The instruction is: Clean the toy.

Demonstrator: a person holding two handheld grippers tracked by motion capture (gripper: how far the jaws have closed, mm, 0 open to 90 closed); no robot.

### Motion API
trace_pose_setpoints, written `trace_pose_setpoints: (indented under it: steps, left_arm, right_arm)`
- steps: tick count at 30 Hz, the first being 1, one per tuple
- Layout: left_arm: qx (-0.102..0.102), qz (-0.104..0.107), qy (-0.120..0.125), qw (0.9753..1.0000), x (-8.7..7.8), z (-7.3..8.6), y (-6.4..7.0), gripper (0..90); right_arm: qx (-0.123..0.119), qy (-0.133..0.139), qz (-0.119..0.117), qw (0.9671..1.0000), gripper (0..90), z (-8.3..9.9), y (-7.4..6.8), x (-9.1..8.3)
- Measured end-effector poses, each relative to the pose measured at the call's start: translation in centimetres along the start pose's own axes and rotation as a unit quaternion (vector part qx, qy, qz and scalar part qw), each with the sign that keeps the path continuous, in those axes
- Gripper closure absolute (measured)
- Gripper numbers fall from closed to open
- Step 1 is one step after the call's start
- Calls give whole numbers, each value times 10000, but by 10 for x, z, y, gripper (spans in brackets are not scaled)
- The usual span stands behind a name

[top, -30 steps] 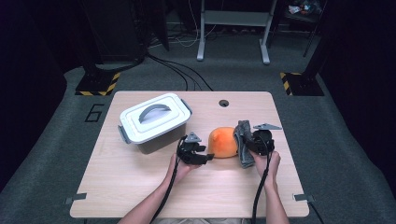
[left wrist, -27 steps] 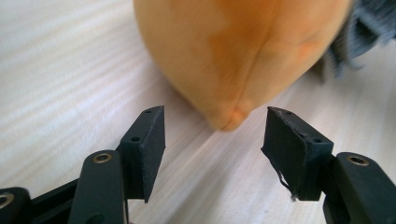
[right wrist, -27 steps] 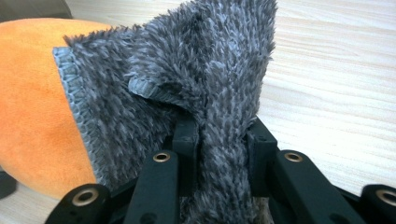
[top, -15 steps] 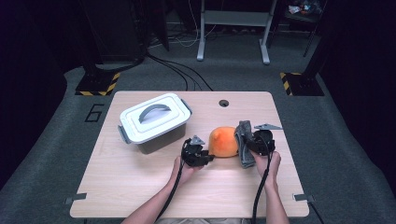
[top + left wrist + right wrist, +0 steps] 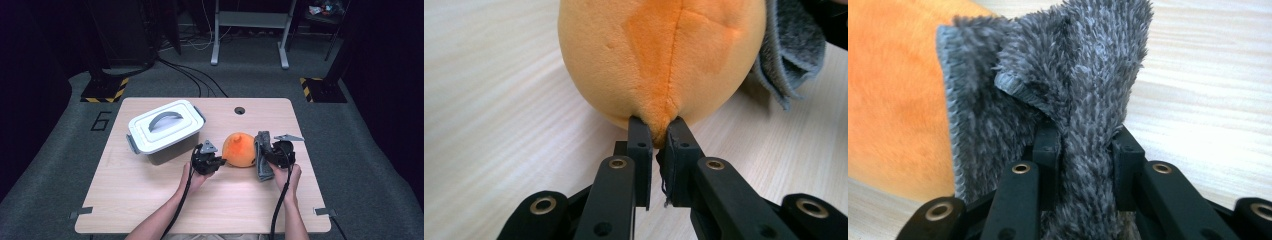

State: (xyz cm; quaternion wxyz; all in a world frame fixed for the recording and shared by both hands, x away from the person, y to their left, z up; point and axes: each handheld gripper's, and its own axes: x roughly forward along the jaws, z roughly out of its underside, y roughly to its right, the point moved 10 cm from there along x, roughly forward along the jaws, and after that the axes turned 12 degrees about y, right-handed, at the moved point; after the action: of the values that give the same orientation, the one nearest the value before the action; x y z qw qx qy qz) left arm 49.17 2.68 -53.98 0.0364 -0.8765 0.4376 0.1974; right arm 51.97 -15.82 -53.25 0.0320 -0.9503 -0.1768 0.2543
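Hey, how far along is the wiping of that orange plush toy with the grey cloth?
Both grasps look made: the left hand-held gripper pinches the seam of the orange plush toy, and the right hand-held gripper is shut on the grey cloth. In hand: the cloth rests against the toy's side. Whether any wiping is done, I cannot tell. The white lidded box sits closed.

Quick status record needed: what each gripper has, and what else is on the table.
left gripper: shut on a pinch of the orange plush toy
right gripper: shut on the grey cloth
cloth position: against the toy's side
white lidded box: closed, apart from both grippers
table: light wood
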Motion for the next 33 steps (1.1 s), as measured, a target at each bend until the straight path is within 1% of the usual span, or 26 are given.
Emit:
trace_pose_setpoints:
  steps: [1, 3, 4, 5, 6, 8, 9, 10, 12, 13, 15, 16, 17, 18, 19, 20, 21, 23, 24, 26, 28, 29, 30, 31, 32, 33]
  left_arm:
    - [59, 10, -4, 10000, -3, -3, -1, 836]
    - [196, 18, -30, 9998, -7, -10, -2, 837]
    - [176, 15, -31, 9998, -8, -12, -1, 838]
    - [262, 19, -87, 9996, -10, -14, -2, 838]
    - [280, 32, -75, 9996, -11, -16, -1, 838]
    - [364, 29, -111, 9993, -12, -18, -1, 838]
    - [387, 34, -160, 9991, -13, -19, 0, 838]
    - [403, 68, -154, 9990, -13, -21, 0, 838]
    - [435, 71, -190, 9988, -14, -23, 1, 838]
    - [471, 85, -234, 9986, -15, -25, 1, 838]
    - [551, 98, -230, 9982, -15, -30, 2, 838]
    - [571, 115, -291, 9979, -16, -31, 3, 837]
    - [599, 123, -255, 9978, -16, -33, 3, 837]
    - [655, 109, -291, 9974, -17, -35, 3, 837]
    - [664, 125, -327, 9972, -17, -36, 4, 837]
    - [684, 148, -318, 9970, -17, -38, 4, 837]
    - [721, 163, -373, 9966, -17, -39, 4, 837]
    - [731, 203, -369, 9964, -16, -42, 6, 836]
    - [738, 224, -407, 9962, -15, -42, 8, 836]
    - [733, 251, -400, 9962, -13, -43, 10, 834]
    - [740, 333, -411, 9959, -10, -43, 13, 833]
    - [721, 356, -405, 9959, -9, -43, 15, 832]
    - [744, 370, -410, 9957, -8, -43, 15, 831]
    - [728, 372, -417, 9958, -7, -42, 16, 830]
    - [731, 359, -417, 9958, -6, -42, 16, 827]
    - [705, 347, -393, 9961, -5, -41, 16, 824]
  right_arm:
    - [4, -8, 8, 10000, 704, 1, 0, 0]
    - [53, -1, -64, 10000, 704, 2, -1, 2]
    - [70, 1, -59, 10000, 704, 2, -2, 1]
    - [85, 16, -80, 9999, 704, 1, -3, 1]
    - [51, 55, -100, 9999, 704, 0, -3, 0]
    - [59, 87, -123, 9999, 705, -3, -6, -2]
    - [30, 130, -159, 9998, 704, -5, -8, -3]
    - [48, 162, -191, 9997, 705, -7, -10, -5]
    - [1, 233, -229, 9995, 705, -12, -14, -9]
    - [-10, 283, -268, 9992, 705, -16, -17, -11]
    - [-93, 372, -367, 9986, 705, -23, -24, -16]
    - [-109, 415, -429, 9982, 705, -27, -28, -19]
    - [-125, 455, -472, 9978, 705, -30, -31, -21]
    - [-161, 516, -514, 9972, 705, -34, -35, -23]
    - [-244, 554, -577, 9965, 705, -38, -39, -26]
    - [-273, 602, -600, 9960, 705, -42, -43, -28]
    - [-277, 636, -644, 9955, 705, -45, -48, -31]
    - [-347, 713, -797, 9937, 705, -51, -58, -34]
    - [-381, 731, -862, 9929, 705, -53, -64, -35]
    - [-550, 734, -939, 9913, 705, -57, -76, -35]
    - [-630, 732, -1018, 9901, 705, -59, -84, -33]
    - [-661, 697, -1034, 9900, 704, -59, -87, -30]
    - [-741, 654, -1040, 9897, 704, -58, -90, -26]
    - [-817, 611, -987, 9899, 705, -57, -89, -22]
    - [-842, 566, -901, 9907, 706, -56, -88, -17]
    - [-862, 511, -878, 9911, 706, -54, -86, -14]
